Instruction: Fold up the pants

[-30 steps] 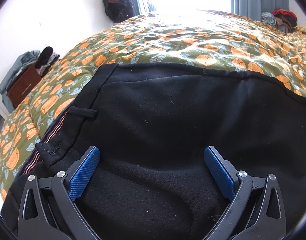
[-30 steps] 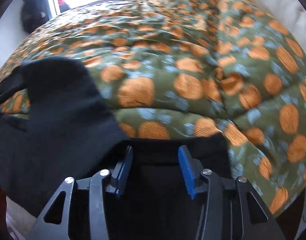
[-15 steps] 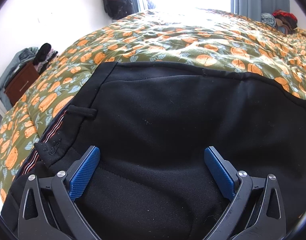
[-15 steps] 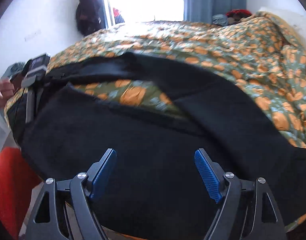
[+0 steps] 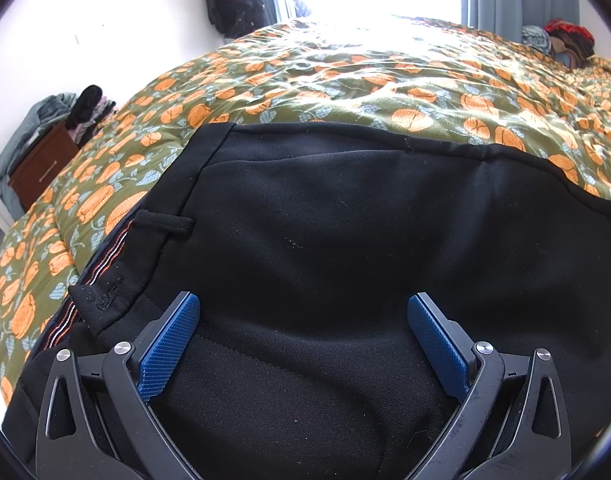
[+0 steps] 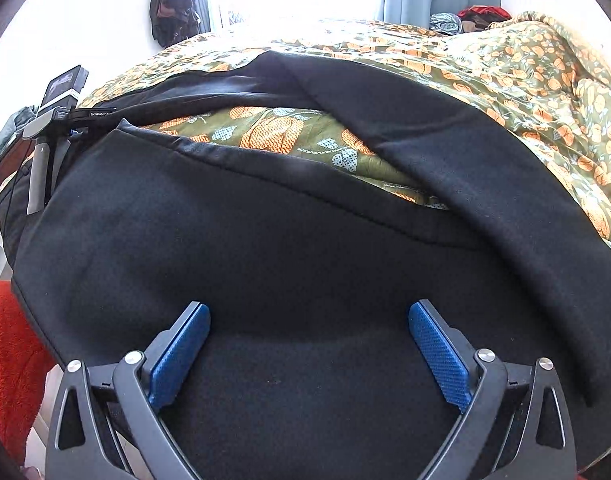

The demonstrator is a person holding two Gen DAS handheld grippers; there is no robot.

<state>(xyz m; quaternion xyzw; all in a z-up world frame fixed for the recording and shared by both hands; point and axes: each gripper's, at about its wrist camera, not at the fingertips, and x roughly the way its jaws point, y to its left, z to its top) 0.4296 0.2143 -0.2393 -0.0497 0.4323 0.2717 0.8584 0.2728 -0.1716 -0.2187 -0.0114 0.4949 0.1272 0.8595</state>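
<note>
Left wrist view: the left gripper point(image 5: 303, 320) hangs just over the waist end of the black pants point(image 5: 345, 240), its blue pads spread wide with nothing between them. The pants lie on the pumpkin-print bedspread point(image 5: 305, 76). The waistband point(image 5: 177, 200) runs up the left side, a belt loop point(image 5: 163, 224) lies across it, and a turned-back corner shows the striped inner lining. A seam ridge crosses the cloth between the fingers.

Right wrist view: the right gripper point(image 6: 309, 340) is likewise wide open and holds nothing, poised over one leg of the pants point(image 6: 265, 248). The two legs lie apart in a V, with a wedge of bedspread point(image 6: 289, 136) showing between them; the far leg point(image 6: 445, 136) runs diagonally to the right. At the far left the other handheld tool is visible above the waist. A red cloth point(image 6: 9, 360) shows at the lower left edge, off the bed.

The step in hand looks like bringing one leg over onto the other. To do it well, each gripper should probably pinch an outer edge rather than the middle of a panel, taking both layers so the leg does not open as it lifts. The left should catch the waistband near the turned-back corner and flatten that corner first. Both should lift and travel together, keeping the cloth taut, so that seams and hems line up and the wedge closes without a bunched crotch.
</note>
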